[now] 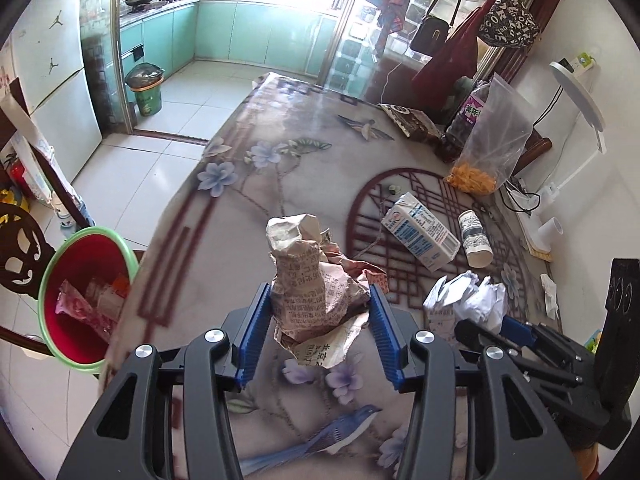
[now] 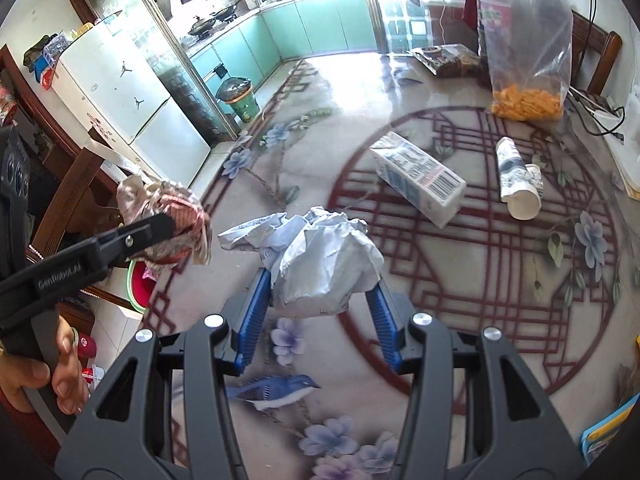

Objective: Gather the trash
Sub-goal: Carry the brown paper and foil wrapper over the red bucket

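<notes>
A floral, bird-printed table (image 1: 256, 184) fills the room's near side, with a teal kitchen beyond the doorway and a white fridge to the left. We hold 2 pieces of trash at once – our left gripper (image 1: 318, 330) is clamped on a crumpled newspaper wad (image 1: 310, 280), and our right gripper (image 2: 318, 320) is clamped on a crumpled white paper ball (image 2: 320, 256). Both wads sit between blue pads above the tabletop, not resting on it as far as we can judge. The red bin (image 1: 86, 300) with the green rim stands off the table's left edge, low beside a chair, with wrappers already inside. Farther right on the table lie a milk carton (image 1: 420, 232) and a tipped paper cup (image 1: 474, 238), near each other – they look like the trash left to collect. We judge this the carry step; next we need to bring each wad over the bin's mouth and let go, left one first since it is nearer
</notes>
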